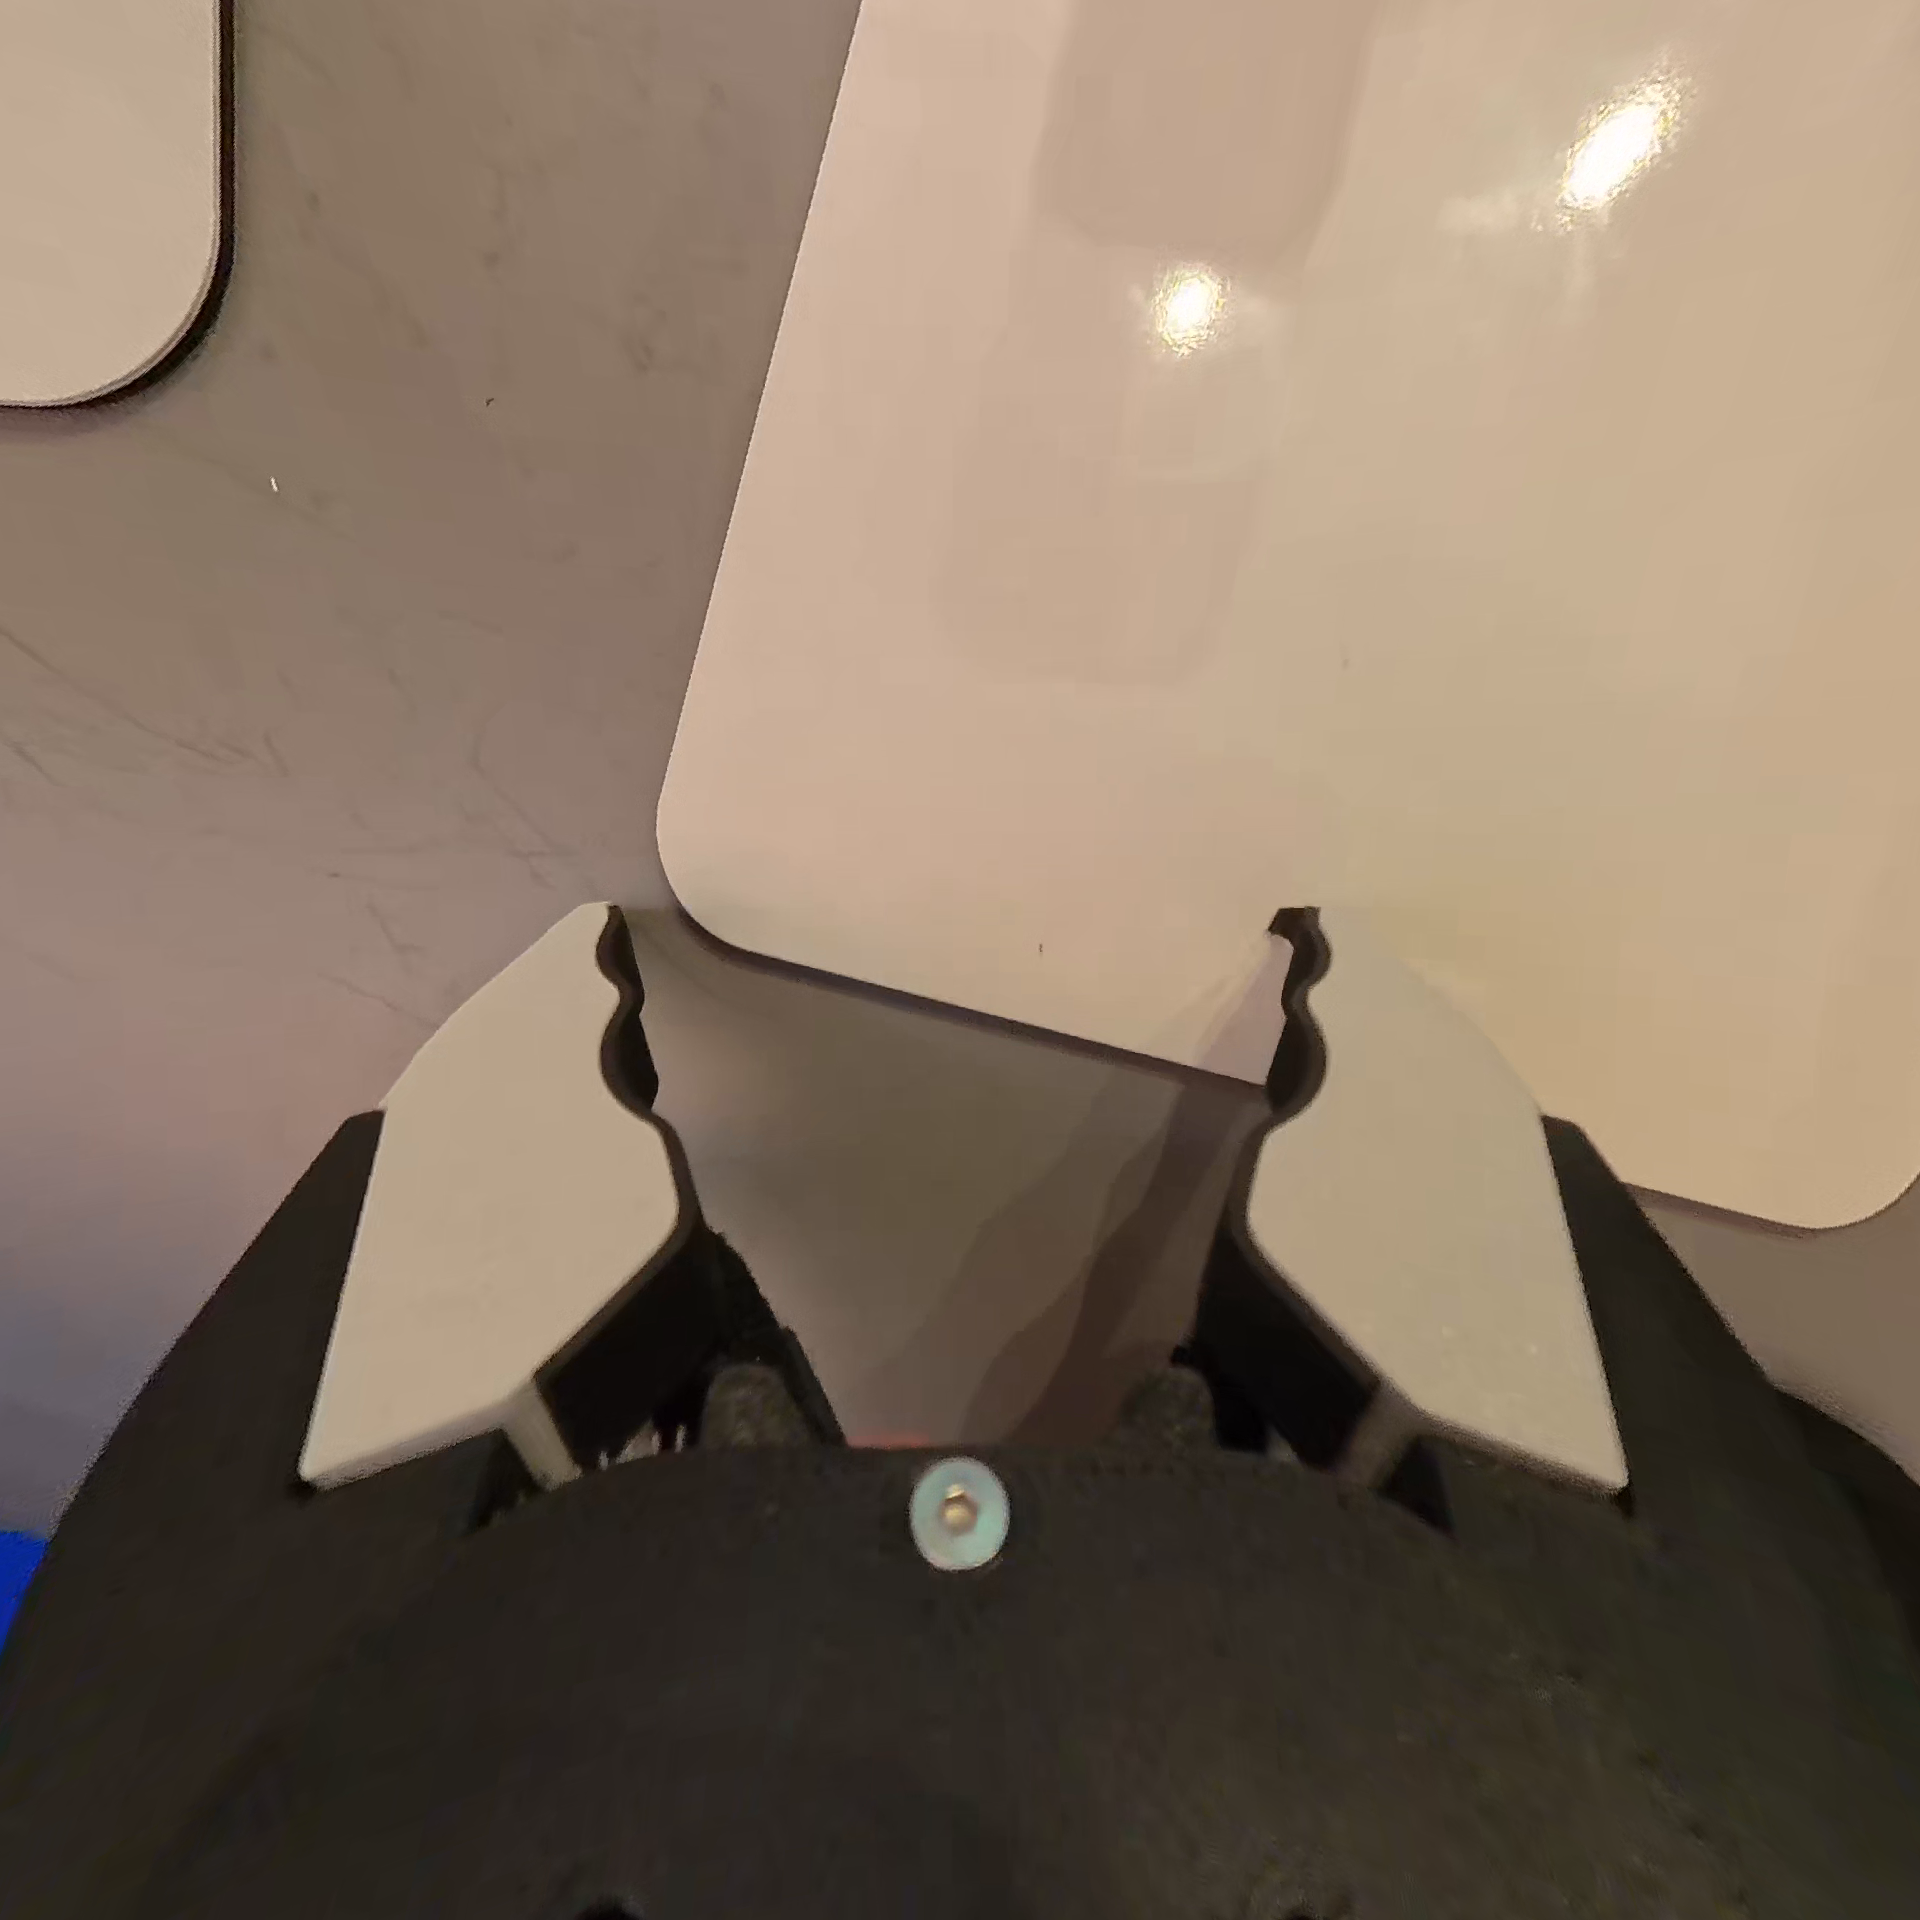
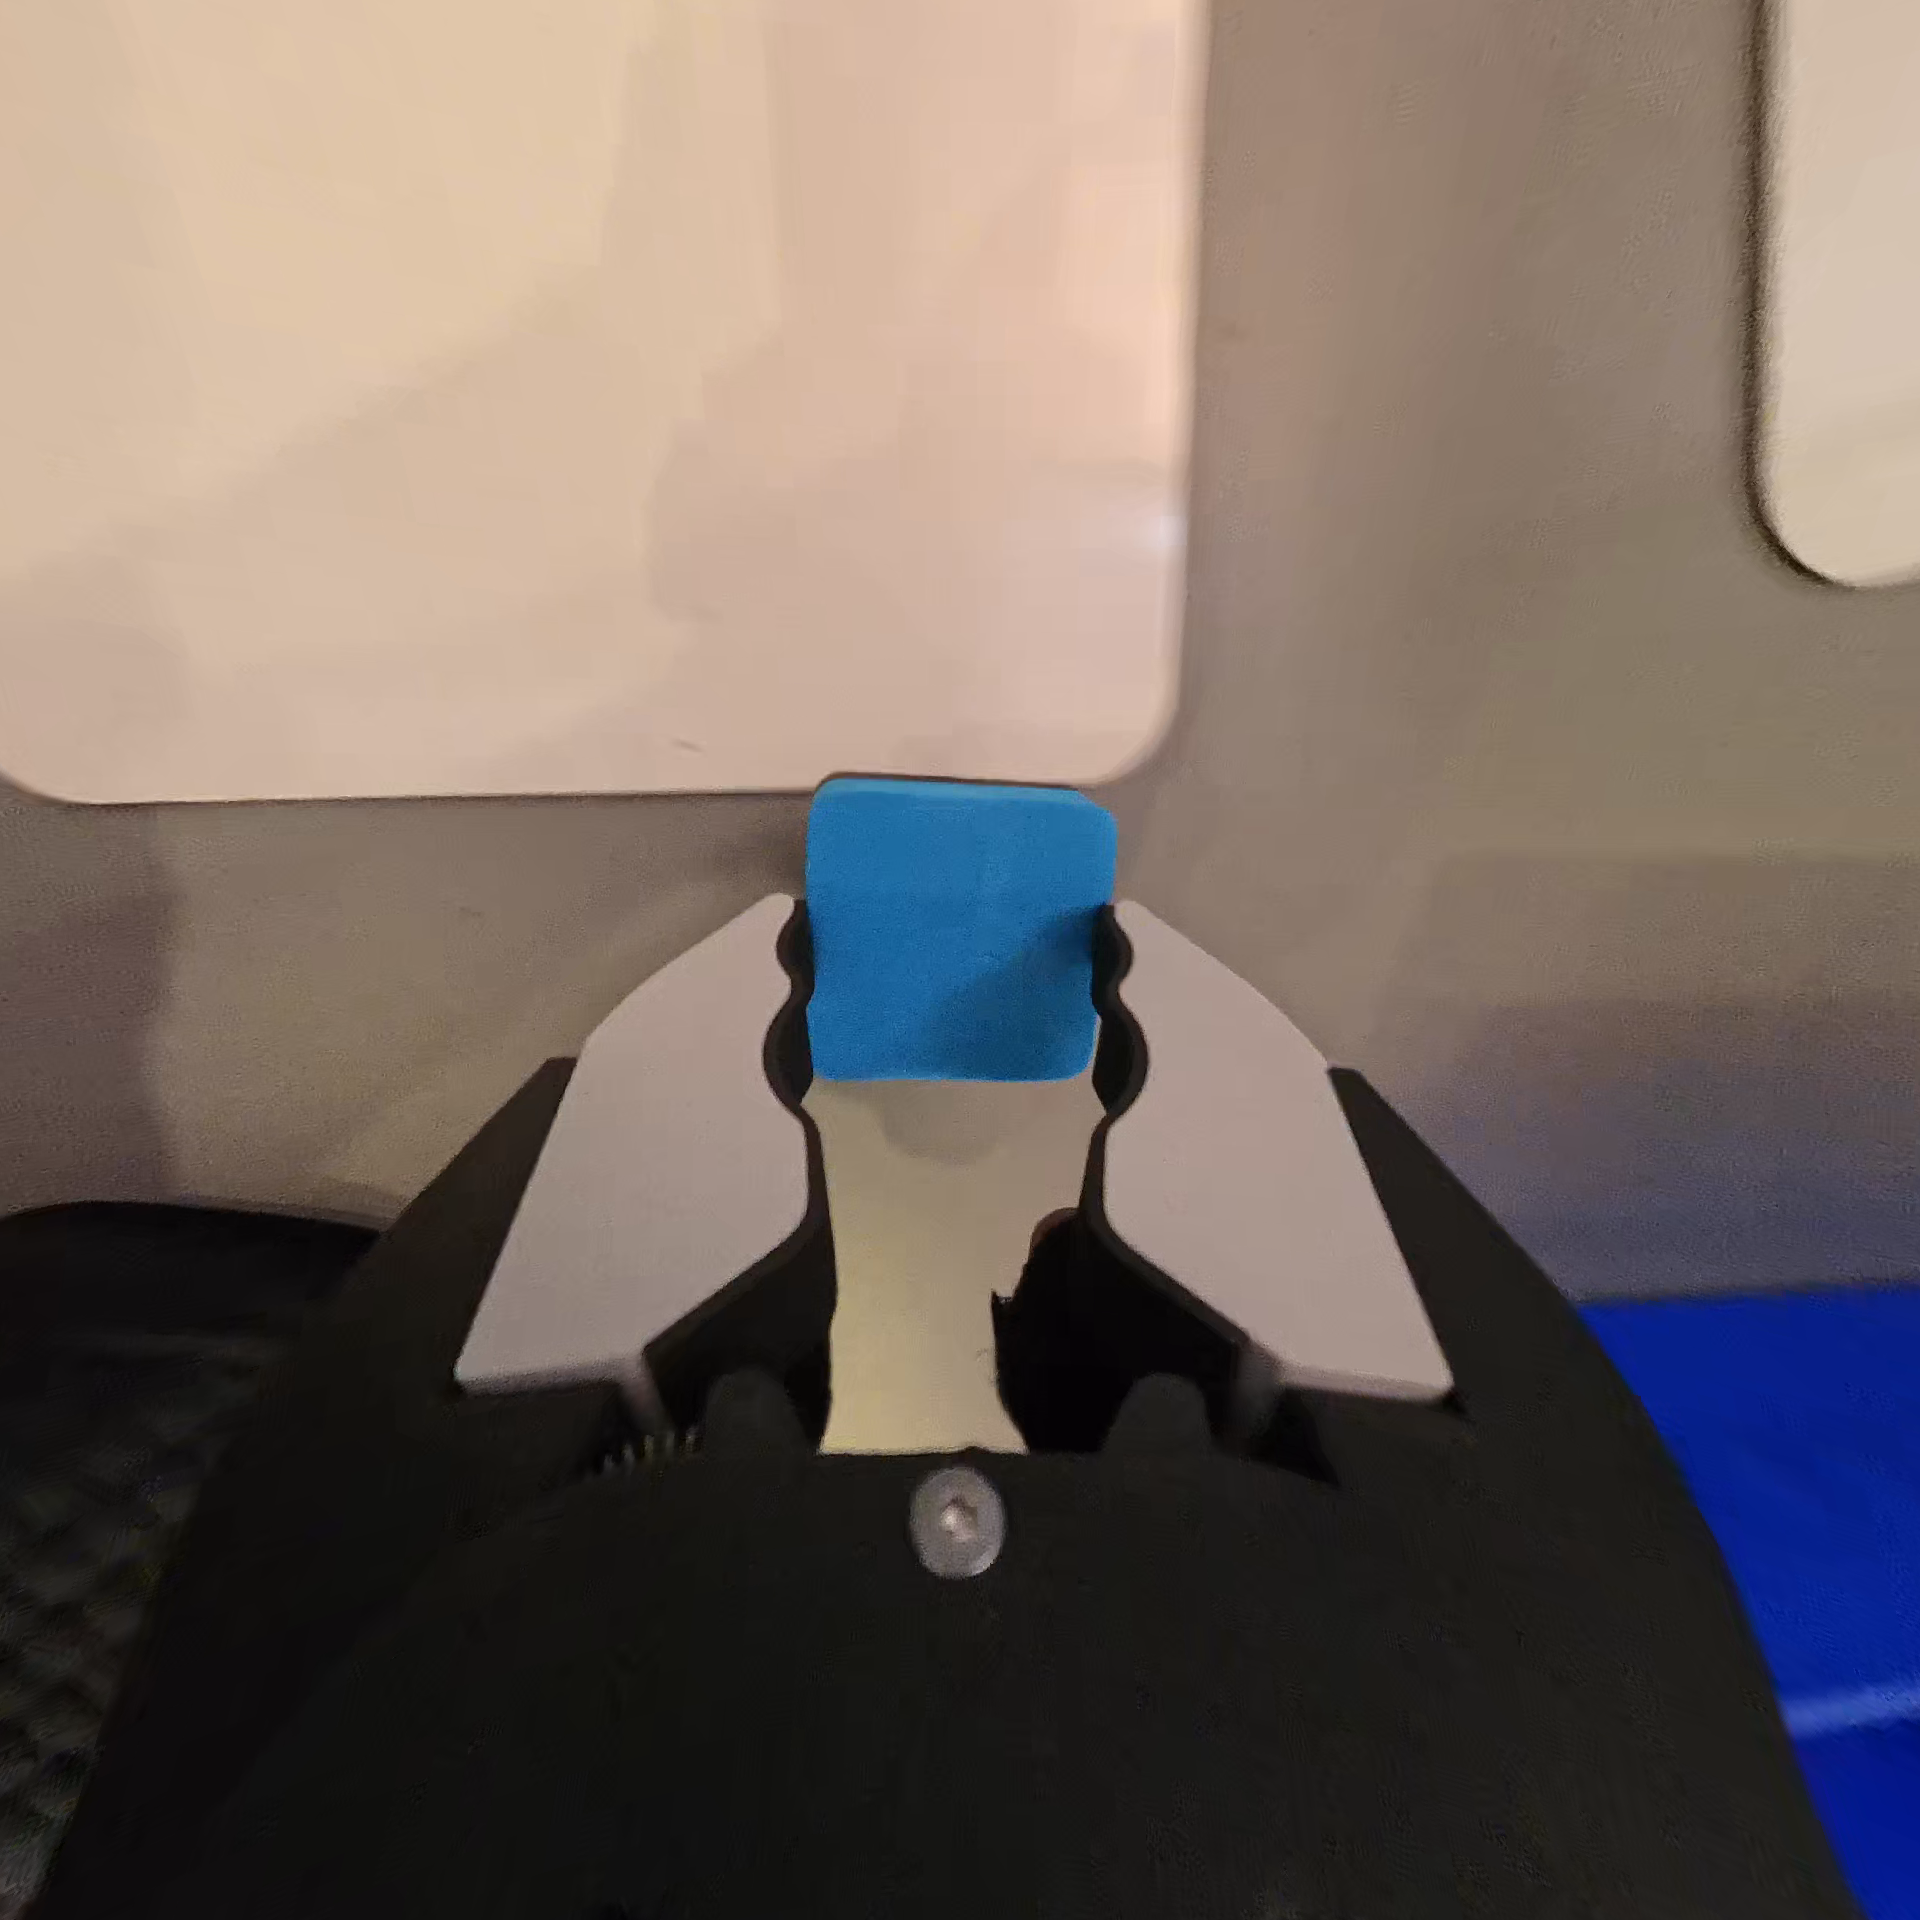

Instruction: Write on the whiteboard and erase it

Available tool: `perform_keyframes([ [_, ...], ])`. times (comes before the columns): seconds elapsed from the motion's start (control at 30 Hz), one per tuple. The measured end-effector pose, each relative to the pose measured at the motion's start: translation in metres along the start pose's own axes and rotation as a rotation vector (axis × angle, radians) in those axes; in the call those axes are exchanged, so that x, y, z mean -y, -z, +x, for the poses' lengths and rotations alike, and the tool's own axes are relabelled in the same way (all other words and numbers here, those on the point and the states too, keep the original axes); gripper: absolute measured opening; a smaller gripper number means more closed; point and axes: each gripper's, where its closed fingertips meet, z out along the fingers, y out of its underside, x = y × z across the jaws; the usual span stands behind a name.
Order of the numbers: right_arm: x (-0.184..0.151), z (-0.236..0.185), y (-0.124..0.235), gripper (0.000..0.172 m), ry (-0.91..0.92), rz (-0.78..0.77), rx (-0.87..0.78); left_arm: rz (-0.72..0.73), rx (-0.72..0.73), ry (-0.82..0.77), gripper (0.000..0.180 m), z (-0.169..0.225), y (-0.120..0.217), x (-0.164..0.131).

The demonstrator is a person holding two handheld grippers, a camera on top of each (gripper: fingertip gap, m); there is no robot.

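Right hand-held gripper (image 2: 951,935) clamped on blue eraser (image 2: 951,925), both pads pressing its sides, just off whiteboard's (image 2: 582,395) near edge. Left hand-held gripper (image 1: 951,997) spread wide, nothing held, over whiteboard (image 1: 1299,582) corner on grey tabletop (image 1: 395,644). Second white board (image 1: 94,197) at far left.

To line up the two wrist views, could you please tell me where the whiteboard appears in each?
Left wrist view: the whiteboard fills the upper right, its near edge running between the open left gripper fingers.
Right wrist view: it fills the upper left, beyond the blue eraser held in the right gripper.
Shared landmark: the grey table.
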Motion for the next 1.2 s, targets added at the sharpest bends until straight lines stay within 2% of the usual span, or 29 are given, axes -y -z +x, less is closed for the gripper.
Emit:
perform_keyframes([
  [0.13, 0.024, -0.038, -0.024, 0.053, 0.099, -0.013, 0.038, 0.007, 0.007, 0.011, 0.118, -0.001, -0.003, 0.004],
  [0.2, 0.031, -0.040, -0.029, 0.053, 0.120, -0.004, 0.018, 0.008, 0.012, 0.016, 0.120, -0.001, -0.004, 0.006],
  [0.27, 0.032, -0.024, -0.031, 0.053, 0.069, -0.027, -0.039, 0.012, 0.017, 0.023, 0.120, -0.001, -0.005, 0.006],
  [0.37, 0.032, -0.039, -0.029, 0.053, 0.175, -0.053, 0.013, 0.032, 0.026, 0.038, 0.121, 0.000, -0.005, 0.007],
  [0.43, 0.021, -0.025, -0.028, 0.053, 0.114, -0.090, -0.017, 0.047, 0.032, 0.045, 0.121, 0.000, -0.006, 0.008],
  [0.47, 0.027, -0.025, -0.030, 0.053, 0.092, -0.062, -0.002, 0.050, 0.034, 0.048, 0.121, 0.000, -0.006, 0.008],
  [0.53, 0.032, -0.036, -0.030, 0.053, 0.173, -0.073, 0.023, 0.057, 0.037, 0.052, 0.121, 0.000, -0.006, 0.009],
  [0.63, 0.015, -0.011, -0.019, 0.053, 0.110, -0.113, -0.050, 0.057, 0.032, 0.045, 0.121, -0.001, -0.006, 0.009],
  [0.77, 0.015, 0.010, 0.005, 0.053, 0.029, 0.028, -0.078, 0.052, 0.028, 0.039, 0.121, -0.001, -0.006, 0.009],
  [0.9, -0.010, 0.034, 0.011, 0.053, 0.010, -0.049, -0.147, 0.043, 0.030, 0.041, 0.121, -0.001, -0.007, 0.009],
  [1.0, -0.017, 0.041, 0.009, 0.053, -0.011, -0.039, -0.138, 0.040, 0.031, 0.043, 0.122, 0.000, -0.007, 0.010],
  [1.1, -0.033, 0.045, -0.001, 0.053, -0.013, -0.100, -0.120, 0.035, 0.030, 0.043, 0.121, -0.001, -0.007, 0.010],
  [1.2, -0.034, 0.042, -0.012, 0.053, -0.019, -0.069, -0.072, 0.028, 0.028, 0.041, 0.120, -0.001, -0.007, 0.010],
])
